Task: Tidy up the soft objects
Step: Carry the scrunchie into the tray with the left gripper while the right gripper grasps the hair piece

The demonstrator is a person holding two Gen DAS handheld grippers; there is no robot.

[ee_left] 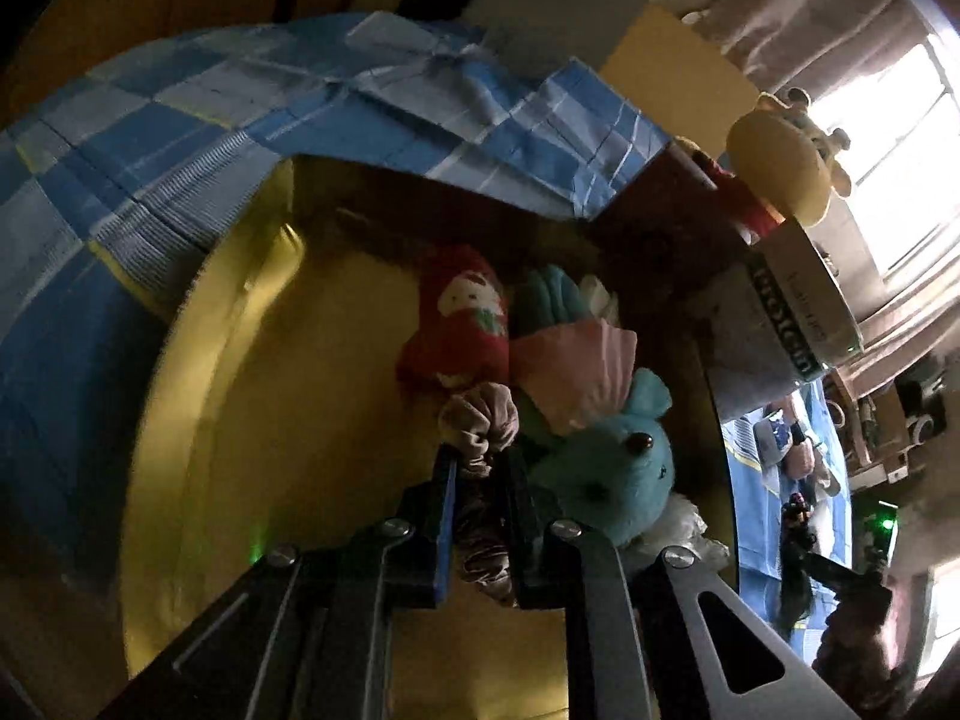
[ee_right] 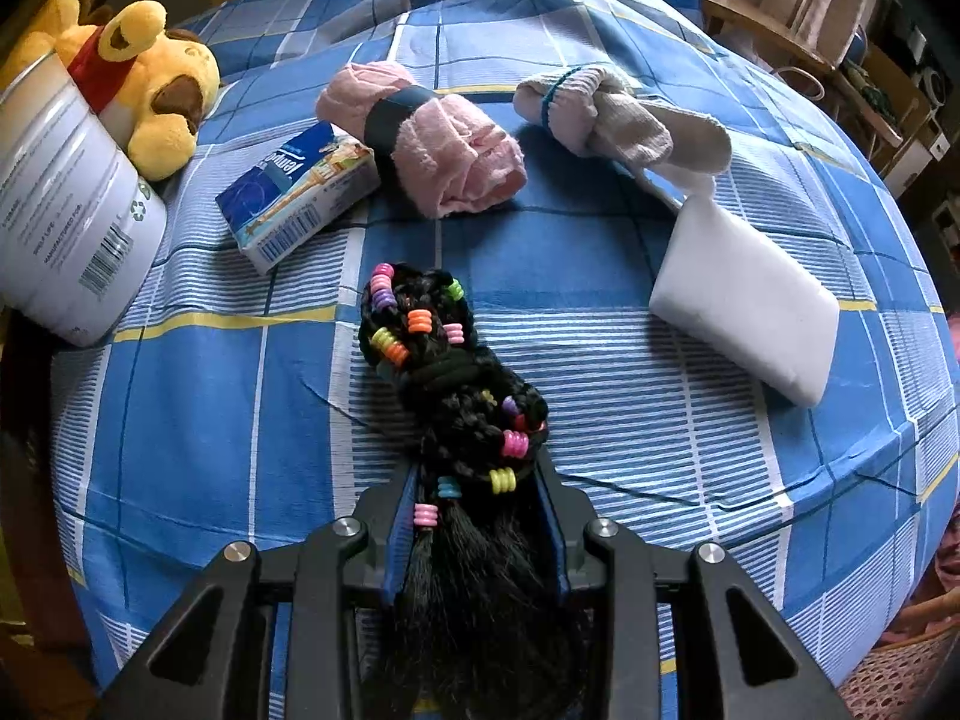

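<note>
The left gripper (ee_left: pixel 480 462) has its jaws pinched nearly together on a brownish-mauve velvet scrunchie (ee_left: pixel 480 420), whose gathered fabric bulges out past the fingertips and trails back between the 2 fingers. It hangs over a yellow bin (ee_left: pixel 270 360) set beside the blue checked bedspread (ee_left: pixel 180 138). Inside the bin lie a red plush doll (ee_left: pixel 462 324) and, just beside it, a teal plush toy (ee_left: pixel 624 468) with a pink ruffled piece (ee_left: pixel 570 366) across it; the scrunchie sits close in front of both, though whether it touches them cannot be told.

The right gripper (ee_right: pixel 480 480) points down at the bedspread (ee_right: pixel 210 420), its jaws partly open and closed around the loose end of a black braided hairpiece (ee_right: pixel 444 384) strung with coloured beads, which lies flat on the cloth. Farther along the bed rest a pink rolled towel (ee_right: pixel 444 144) with a black band, a tissue packet (ee_right: pixel 300 198) touching it, a pale knotted sock (ee_right: pixel 618 120), and a white sponge block (ee_right: pixel 744 300). At the left edge stand a white tin (ee_right: pixel 66 204) and a yellow plush bear (ee_right: pixel 150 84)
</note>
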